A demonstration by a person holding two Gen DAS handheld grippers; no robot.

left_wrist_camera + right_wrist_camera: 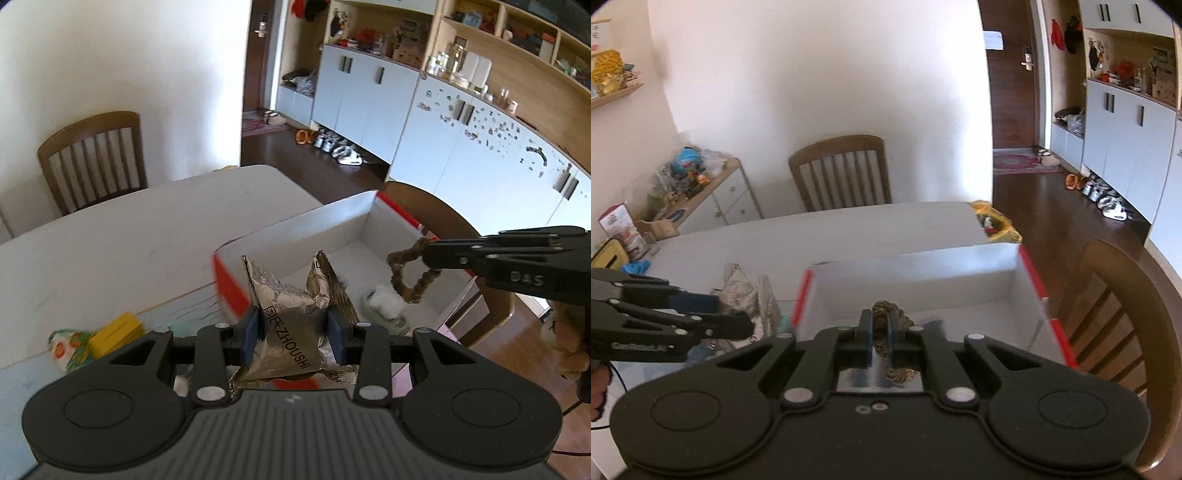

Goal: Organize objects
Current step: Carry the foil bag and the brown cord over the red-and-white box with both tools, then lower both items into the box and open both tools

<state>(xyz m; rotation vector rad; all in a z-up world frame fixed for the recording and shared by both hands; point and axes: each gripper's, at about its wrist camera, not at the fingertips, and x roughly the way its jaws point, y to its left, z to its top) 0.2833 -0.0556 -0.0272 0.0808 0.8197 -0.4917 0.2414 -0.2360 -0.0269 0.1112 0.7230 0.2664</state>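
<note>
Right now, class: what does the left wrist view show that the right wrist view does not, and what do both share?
Only the left wrist view: the yellow box on the table and white fluffy item inside the box.
Only the right wrist view: the side cabinet with toys.
Both: the foil packet in the left gripper, the brown twisted loop in the right gripper, the red-edged box.

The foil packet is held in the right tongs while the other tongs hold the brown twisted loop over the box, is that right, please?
Not quite: the foil packet is in the left tongs, as the left wrist view shows. The right tongs hold the brown twisted loop over the box.
</note>
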